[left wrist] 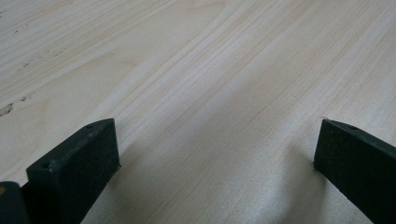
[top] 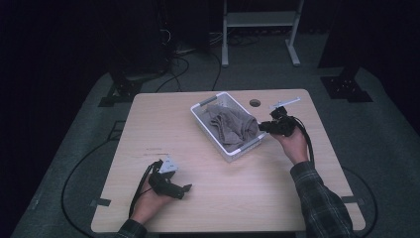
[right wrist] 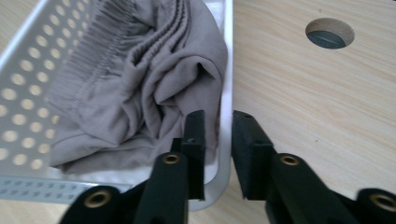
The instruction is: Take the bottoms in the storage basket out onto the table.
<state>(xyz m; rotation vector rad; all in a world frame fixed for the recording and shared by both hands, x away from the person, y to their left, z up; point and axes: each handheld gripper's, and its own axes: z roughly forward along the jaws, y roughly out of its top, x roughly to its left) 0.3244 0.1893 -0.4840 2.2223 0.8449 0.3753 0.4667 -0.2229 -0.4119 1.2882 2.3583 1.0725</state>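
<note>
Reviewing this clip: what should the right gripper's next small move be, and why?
Probably finish closing: the right gripper has one jaw inside the white basket and one outside its wall, beside the grey cloth, with a sliver of gap left.

A: Left gripper (top: 184,189)?
B: Held low over the desk (top: 237,198) near its front left corner, lying roughly level, jaws pointing right and standing wide apart with bare wood between them. Left hand (top: 148,201) wraps the body from behind.

A: Right gripper (right wrist: 218,140)?
B: Near the right edge of the desk, pointing left; jaws nearly together. Right hand (top: 293,144) grips from below, forearm in a plaid sleeve (top: 322,198) coming up from the front edge.
</note>
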